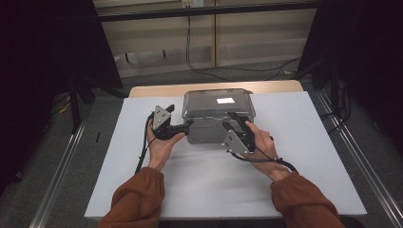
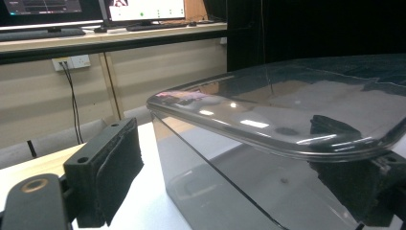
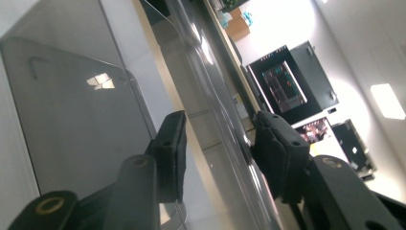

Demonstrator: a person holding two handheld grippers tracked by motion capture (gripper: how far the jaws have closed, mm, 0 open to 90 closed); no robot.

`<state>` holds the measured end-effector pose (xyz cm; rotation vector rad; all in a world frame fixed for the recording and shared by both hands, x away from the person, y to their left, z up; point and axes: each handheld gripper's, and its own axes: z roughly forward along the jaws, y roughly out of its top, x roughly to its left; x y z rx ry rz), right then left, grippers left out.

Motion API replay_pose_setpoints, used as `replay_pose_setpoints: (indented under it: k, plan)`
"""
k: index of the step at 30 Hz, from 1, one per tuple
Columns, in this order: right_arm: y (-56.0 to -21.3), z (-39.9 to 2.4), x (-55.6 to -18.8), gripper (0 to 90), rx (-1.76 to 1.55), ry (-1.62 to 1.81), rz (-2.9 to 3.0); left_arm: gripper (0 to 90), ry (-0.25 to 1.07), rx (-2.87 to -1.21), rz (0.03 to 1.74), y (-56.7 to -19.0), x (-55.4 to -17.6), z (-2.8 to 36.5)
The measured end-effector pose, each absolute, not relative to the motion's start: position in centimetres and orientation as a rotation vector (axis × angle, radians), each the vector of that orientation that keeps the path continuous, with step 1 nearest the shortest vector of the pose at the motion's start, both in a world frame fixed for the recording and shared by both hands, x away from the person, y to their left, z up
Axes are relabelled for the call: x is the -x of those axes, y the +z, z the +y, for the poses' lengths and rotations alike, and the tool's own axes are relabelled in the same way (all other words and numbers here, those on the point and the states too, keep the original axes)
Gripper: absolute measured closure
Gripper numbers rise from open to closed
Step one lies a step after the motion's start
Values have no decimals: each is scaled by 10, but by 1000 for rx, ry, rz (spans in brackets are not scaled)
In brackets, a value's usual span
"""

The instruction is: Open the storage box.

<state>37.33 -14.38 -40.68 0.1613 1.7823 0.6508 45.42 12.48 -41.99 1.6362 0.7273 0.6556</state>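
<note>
A person in rust-coloured sleeves works 2 hand-held grippers against a smoky, translucent plastic box (image 1: 216, 124) that sits toward the far middle of a white table (image 1: 304, 161).

The box's clear lid (image 1: 218, 103) is on top, its rim overhanging the walls.

The left gripper (image 1: 186, 124) meets the box's left wall. In the left gripper view its jaws stand wide, 1 pad out in the open beside the box, the other under the lid's edge (image 2: 335, 148) against the wall.

The right gripper (image 1: 236, 121) reaches the lid's near right edge. In the right gripper view its jaws are parted on either side of the lid's rim (image 3: 225, 120), with daylight between pads and plastic, not clamped.

Monitors (image 2: 143, 9) glow on a bench beyond the table.
</note>
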Motion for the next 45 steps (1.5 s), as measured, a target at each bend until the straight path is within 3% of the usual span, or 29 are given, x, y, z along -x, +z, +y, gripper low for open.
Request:
replay_pose_setpoints:
  k: [4, 13, 21, 31, 45]
  plan:
    - [-407, -157, -378, 402, -281, 729, 1785, 124, 648, -1636, 725, -420, -454, 124]
    - [-405, -181, -388, 232, -486, 922, 1794, 127, 652, -1637, 726, -420, -454, 123]
    - [-406, -201, -399, 227, -662, 1063, 1801, 155, 667, -1647, 703, -418, -454, 123]
    - [-405, -212, -407, 363, -699, 1153, 1803, 212, 634, -1621, 704, -417, -455, 124]
    - [-403, -216, -412, 375, -706, 1215, 1777, 260, 672, -1639, 646, -408, -459, 120]
